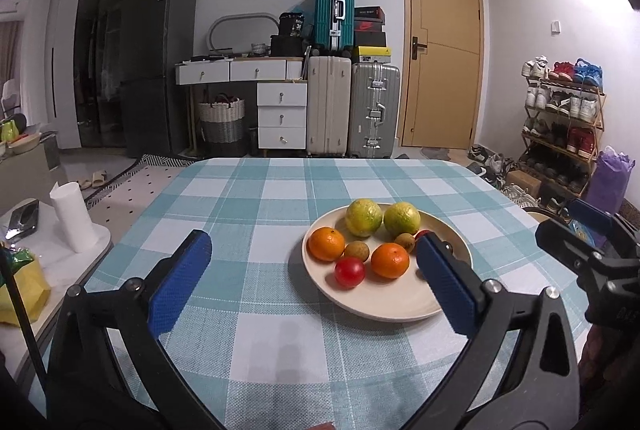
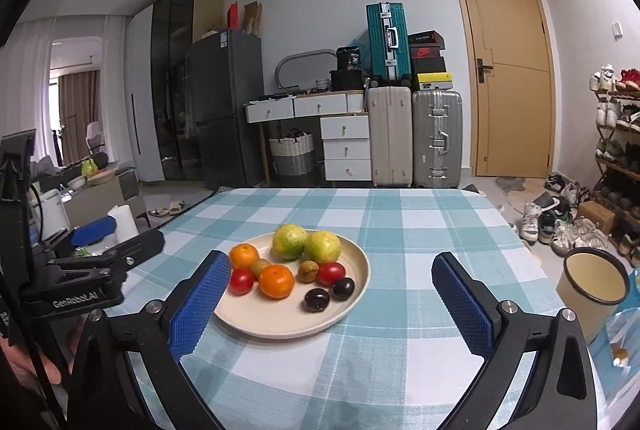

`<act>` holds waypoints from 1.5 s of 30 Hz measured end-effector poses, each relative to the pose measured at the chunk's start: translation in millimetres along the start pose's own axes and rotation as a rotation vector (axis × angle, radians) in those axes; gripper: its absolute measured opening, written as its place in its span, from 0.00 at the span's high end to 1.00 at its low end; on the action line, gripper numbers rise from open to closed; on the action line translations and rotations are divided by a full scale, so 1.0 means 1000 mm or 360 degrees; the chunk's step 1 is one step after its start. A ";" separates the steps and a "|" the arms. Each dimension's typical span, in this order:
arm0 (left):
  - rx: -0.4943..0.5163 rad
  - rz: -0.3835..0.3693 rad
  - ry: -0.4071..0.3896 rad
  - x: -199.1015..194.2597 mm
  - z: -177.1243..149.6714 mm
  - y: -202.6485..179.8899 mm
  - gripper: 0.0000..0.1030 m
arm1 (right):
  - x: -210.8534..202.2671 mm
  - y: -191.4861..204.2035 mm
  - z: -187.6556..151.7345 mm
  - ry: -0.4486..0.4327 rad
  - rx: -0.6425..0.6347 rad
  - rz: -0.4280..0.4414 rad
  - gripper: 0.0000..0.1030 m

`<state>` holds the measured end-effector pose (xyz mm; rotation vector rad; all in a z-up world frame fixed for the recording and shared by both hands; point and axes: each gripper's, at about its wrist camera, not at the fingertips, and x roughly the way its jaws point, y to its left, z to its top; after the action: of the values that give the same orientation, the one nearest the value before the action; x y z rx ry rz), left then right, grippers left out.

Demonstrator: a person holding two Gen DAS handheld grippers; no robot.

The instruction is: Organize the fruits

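Checked table (image 2: 400,230): one cream plate (image 2: 356,286) holding oranges, green citrus, tomatoes, plums; left tongs (image 1: 312,270) and right tongs (image 2: 332,290) both wide, empty.

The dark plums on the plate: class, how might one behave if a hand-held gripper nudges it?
Each dark plum looks round and glossy, so it would probably roll or slip. The plate rim is low, so it might escape.
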<state>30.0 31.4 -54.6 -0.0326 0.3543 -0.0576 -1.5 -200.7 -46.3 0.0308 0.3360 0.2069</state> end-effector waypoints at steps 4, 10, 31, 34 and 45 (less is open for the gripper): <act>0.0015 0.0009 -0.0007 0.002 -0.005 0.001 0.01 | 0.000 -0.003 -0.004 -0.0030 -0.0014 -0.0048 0.00; -0.0022 0.0018 0.0018 0.009 -0.012 0.004 0.01 | 0.001 -0.002 -0.011 -0.0054 -0.0056 -0.0087 0.00; 0.0044 0.0016 -0.0074 0.005 -0.016 -0.004 0.01 | 0.006 0.004 -0.012 -0.0018 -0.0113 -0.0013 0.00; 0.0043 0.0016 -0.0074 0.005 -0.016 -0.004 0.01 | 0.007 0.005 -0.012 -0.0020 -0.0118 -0.0013 0.00; 0.0043 0.0016 -0.0075 0.005 -0.016 -0.004 0.01 | 0.007 0.005 -0.012 -0.0021 -0.0117 -0.0014 0.00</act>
<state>29.1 26.9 -71.3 -0.0052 0.3066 -0.0516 0.1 -194.3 -59.5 -0.0419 0.3152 0.2101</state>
